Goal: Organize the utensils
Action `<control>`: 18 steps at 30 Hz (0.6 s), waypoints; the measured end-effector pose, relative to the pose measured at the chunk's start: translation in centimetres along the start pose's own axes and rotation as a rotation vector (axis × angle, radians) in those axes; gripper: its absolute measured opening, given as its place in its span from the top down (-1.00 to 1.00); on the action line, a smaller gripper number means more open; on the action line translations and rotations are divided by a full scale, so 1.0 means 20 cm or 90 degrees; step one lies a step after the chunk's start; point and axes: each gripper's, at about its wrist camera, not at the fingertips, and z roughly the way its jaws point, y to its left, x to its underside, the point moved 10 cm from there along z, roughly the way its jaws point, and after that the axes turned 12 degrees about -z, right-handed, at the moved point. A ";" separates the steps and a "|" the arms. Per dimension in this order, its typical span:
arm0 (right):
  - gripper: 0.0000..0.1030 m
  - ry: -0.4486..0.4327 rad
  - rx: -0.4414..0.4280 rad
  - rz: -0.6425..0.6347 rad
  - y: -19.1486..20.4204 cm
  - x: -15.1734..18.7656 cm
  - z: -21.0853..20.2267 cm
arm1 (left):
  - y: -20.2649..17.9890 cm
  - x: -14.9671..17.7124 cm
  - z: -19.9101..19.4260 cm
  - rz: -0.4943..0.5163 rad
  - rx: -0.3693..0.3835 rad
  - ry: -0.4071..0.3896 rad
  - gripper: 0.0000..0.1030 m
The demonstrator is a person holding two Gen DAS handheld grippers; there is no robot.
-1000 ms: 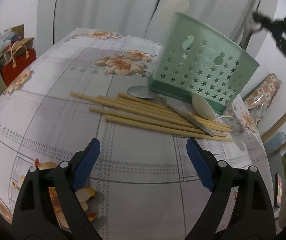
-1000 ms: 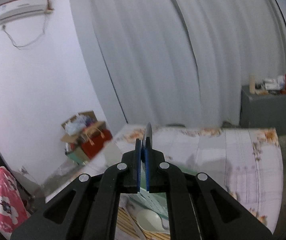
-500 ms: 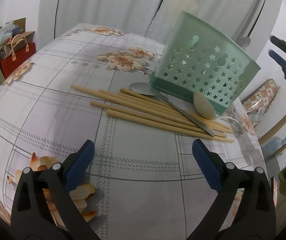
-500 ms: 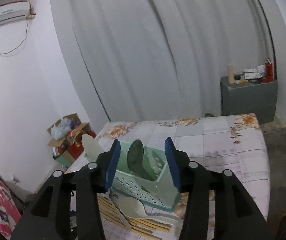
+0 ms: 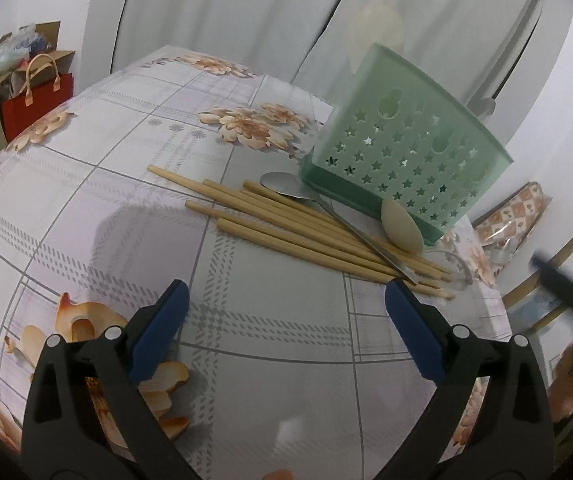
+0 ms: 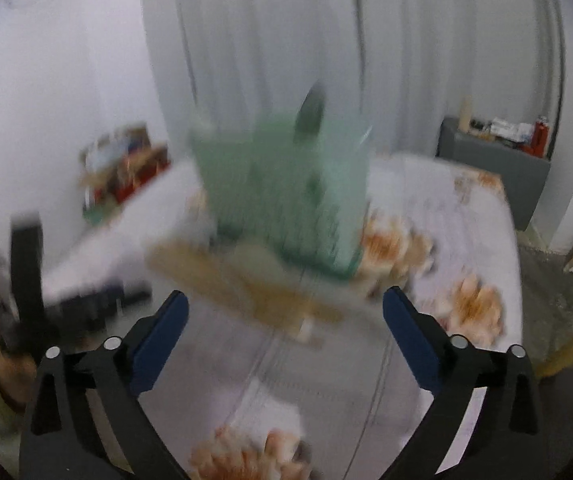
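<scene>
Green utensil basket [image 5: 406, 152] far right on worktop [image 5: 106, 208] | chopsticks [image 5: 286, 228], metal spoon [image 5: 286, 189] lying just near of it | left tongs [image 5: 286, 312] spread, empty | right tongs [image 6: 284, 312] opening, nothing between.

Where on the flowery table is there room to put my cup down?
The tablecloth is bare between the chopsticks and the left tongs, and on the far side past the flower print. It is crowded beside the green utensil basket, where the chopsticks, a metal spoon and a beige spoon lie together.
</scene>
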 end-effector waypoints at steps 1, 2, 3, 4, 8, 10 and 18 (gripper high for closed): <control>-0.87 0.018 0.001 0.000 0.02 0.05 0.03 | 0.00 0.00 0.00 -0.009 0.006 0.000 -0.83; -0.87 0.045 0.004 0.001 0.04 0.10 0.07 | 0.01 -0.01 -0.01 -0.020 0.014 0.000 -0.83; -0.87 0.059 0.006 0.002 0.05 0.13 0.09 | 0.01 -0.01 -0.01 -0.032 0.023 0.001 -0.83; -0.87 0.069 0.009 0.003 0.06 0.16 0.11 | 0.01 -0.01 -0.02 -0.039 0.030 0.002 -0.83; -0.87 0.103 0.022 0.030 0.05 0.25 0.17 | 0.01 0.00 -0.02 -0.030 0.029 0.007 -0.84; -0.87 0.120 0.023 0.042 0.04 0.28 0.20 | 0.00 0.00 -0.02 -0.022 0.023 0.008 -0.83; -0.87 0.134 0.053 0.017 0.07 0.32 0.24 | 0.01 0.00 -0.03 -0.028 0.050 0.011 -0.83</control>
